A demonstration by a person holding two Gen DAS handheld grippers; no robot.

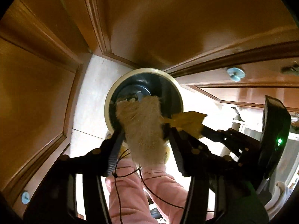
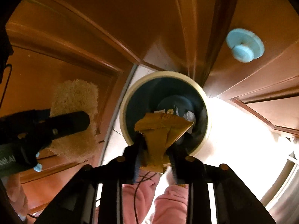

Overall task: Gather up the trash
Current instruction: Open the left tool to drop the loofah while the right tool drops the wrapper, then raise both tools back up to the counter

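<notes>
Both grippers point steeply down at the trash bin, a dark pail with a cream rim standing on the pale floor against the wooden cabinet doors. The left gripper has a fuzzy beige scrap between its part-open fingers, long axis running down into the bin's mouth. The right gripper has a yellow wrapper between narrower fingers, directly above the bin. Whether the pads press either piece I cannot tell. Only the right view shows crumpled paper inside.
</notes>
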